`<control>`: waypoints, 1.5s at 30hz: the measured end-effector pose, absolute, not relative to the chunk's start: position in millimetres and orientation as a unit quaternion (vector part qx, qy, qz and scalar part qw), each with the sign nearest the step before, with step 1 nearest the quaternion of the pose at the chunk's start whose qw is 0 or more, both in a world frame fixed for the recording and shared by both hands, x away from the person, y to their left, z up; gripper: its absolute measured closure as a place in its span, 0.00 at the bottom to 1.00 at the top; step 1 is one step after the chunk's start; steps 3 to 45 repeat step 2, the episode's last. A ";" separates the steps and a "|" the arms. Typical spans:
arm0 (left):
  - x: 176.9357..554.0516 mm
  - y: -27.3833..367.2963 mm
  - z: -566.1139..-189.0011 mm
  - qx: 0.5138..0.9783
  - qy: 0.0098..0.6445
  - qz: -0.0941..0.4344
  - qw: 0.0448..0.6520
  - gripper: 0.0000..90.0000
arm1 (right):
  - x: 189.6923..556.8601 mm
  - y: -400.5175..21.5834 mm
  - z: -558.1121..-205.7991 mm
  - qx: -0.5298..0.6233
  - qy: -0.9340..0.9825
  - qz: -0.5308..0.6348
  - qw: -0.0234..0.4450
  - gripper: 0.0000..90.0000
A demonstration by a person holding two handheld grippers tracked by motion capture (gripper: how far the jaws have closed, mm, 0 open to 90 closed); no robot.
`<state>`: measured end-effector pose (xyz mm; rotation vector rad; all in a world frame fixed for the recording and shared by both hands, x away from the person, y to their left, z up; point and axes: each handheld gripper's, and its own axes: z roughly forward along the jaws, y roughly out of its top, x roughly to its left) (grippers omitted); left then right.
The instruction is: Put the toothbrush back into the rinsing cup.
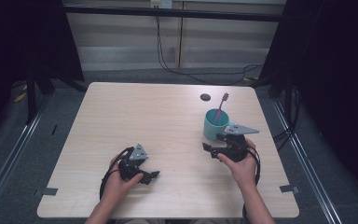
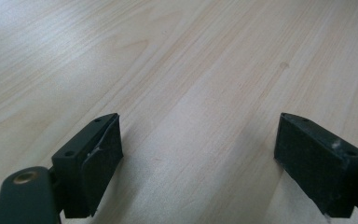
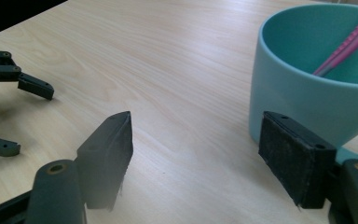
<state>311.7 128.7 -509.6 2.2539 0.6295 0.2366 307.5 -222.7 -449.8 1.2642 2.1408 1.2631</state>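
- teal cup (image 1: 213,126) upright on the right half of the worktop (image 1: 135,116), near its far edge, with a pink toothbrush (image 1: 221,106) standing in it, handle leaning on the rim, head up.
- small dark round spot (image 1: 205,97) on the worktop just beyond the cup.
- right gripper (image 1: 210,148) just in front of the cup, held in the right hand (image 1: 243,165), pointing left across the worktop; jaws wide apart with bare wood between them, gripping nothing.
- in the right gripper view, cup (image 3: 307,79) rising right behind the right-hand jaw, toothbrush handle (image 3: 349,42) slanting inside it; touching or not cannot be told.
- left gripper (image 1: 151,176) near the front left of the worktop, in the left hand (image 1: 117,184), well apart from the cup; jaws wide, nothing between them but bare wood (image 2: 182,93).
- left gripper (image 3: 9,112) also seen at the left edge of the right gripper view, jaws spread.
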 end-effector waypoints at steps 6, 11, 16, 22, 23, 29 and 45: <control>311.7 128.7 -509.6 0.884 0.247 0.093 0.385 0.17 | 307.0 -222.0 -450.0 0.447 0.755 0.446 0.174 0.29; 311.7 128.7 -509.6 0.884 0.247 0.093 0.385 0.17 | 307.0 -222.0 -450.0 0.447 0.755 0.446 0.174 0.29; 311.7 128.7 -509.6 0.884 0.247 0.093 0.385 0.17 | 307.0 -222.0 -450.0 0.447 0.755 0.446 0.174 0.29; 311.7 128.7 -509.6 0.884 0.247 0.093 0.385 0.17 | 307.0 -222.0 -450.0 0.447 0.755 0.446 0.174 0.29; 311.7 128.7 -509.6 0.884 0.247 0.093 0.385 0.17 | 307.0 -222.0 -450.0 0.447 0.755 0.446 0.174 0.29; 311.7 128.7 -509.6 0.884 0.247 0.093 0.385 0.17 | 307.0 -222.0 -450.0 0.447 0.755 0.446 0.174 0.29; 311.7 128.7 -509.6 0.884 0.247 0.093 0.385 0.17 | 307.0 -222.0 -450.0 0.447 0.755 0.446 0.174 0.29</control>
